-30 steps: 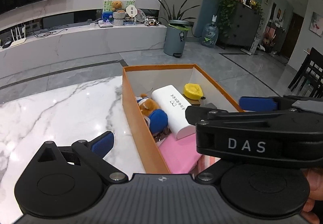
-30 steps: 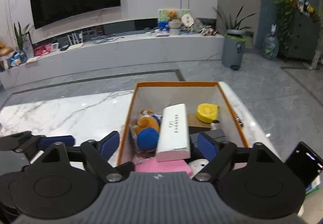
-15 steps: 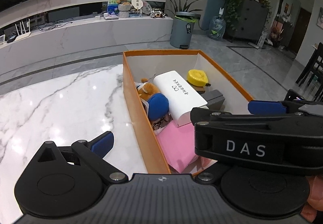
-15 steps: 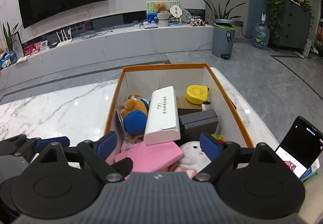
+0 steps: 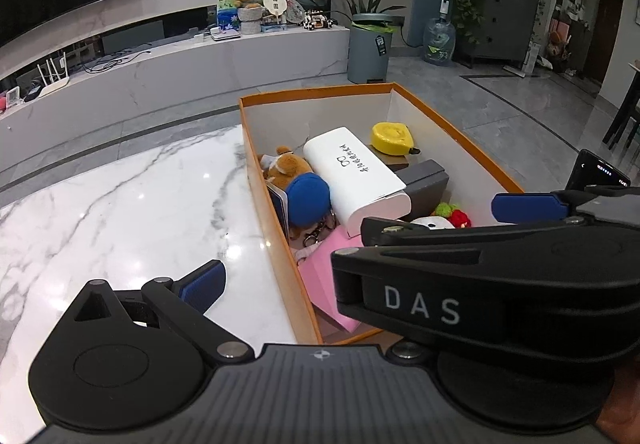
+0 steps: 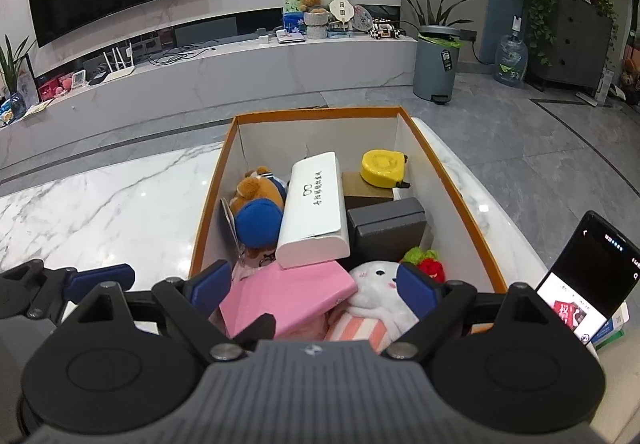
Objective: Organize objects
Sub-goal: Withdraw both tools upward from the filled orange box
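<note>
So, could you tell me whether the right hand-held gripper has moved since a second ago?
Yes. The right hand-held gripper has come down and tipped toward the orange box, now showing the plush items at its near end.

White marble tabletop (image 6: 100,204) with grey veining, glossy, reflecting ceiling lights. Orange-rimmed cardboard box (image 6: 460,200) resting on it near right edge, open-topped, filled with items. Smartphone (image 6: 588,276) propped tilted just right of box, screen lit, atop small box (image 6: 614,328). Left expanse bare.
</note>
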The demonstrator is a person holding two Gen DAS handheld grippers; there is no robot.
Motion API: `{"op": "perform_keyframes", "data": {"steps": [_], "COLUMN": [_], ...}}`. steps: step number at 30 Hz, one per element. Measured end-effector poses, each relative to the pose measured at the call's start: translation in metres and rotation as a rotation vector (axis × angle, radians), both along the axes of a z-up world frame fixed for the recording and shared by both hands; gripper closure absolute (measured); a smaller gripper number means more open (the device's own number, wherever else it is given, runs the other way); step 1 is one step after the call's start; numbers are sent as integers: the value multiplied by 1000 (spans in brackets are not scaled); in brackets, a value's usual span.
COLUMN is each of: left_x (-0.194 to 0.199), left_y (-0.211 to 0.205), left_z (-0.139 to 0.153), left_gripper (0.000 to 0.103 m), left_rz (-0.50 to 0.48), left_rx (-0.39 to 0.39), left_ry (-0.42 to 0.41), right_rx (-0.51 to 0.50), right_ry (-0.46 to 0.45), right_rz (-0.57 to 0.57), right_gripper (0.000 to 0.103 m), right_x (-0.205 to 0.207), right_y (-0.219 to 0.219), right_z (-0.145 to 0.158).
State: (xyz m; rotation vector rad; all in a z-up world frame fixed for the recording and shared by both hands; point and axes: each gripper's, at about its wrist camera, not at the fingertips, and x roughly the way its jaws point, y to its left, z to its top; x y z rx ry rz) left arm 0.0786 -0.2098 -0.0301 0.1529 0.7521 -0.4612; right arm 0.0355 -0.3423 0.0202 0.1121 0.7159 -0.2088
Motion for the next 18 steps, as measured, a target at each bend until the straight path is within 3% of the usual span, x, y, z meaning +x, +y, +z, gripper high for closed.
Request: {"op": "perform_keyframes", "data": {"steps": [12, 18], "left_x": [2, 6], "left_y": [8, 16], "left_z": [7, 6], "left_gripper": [0, 0], "left_rz": [118, 157], "left_rx": [74, 56], "left_ry": [-43, -26], "right_rx": [-40, -32], "right_ry": [5, 17], "right_rz": [-43, -67], "right_gripper": [13, 13], "right_x": [-1, -2], "right_y": [-12, -19], "right_z": [4, 3]}}
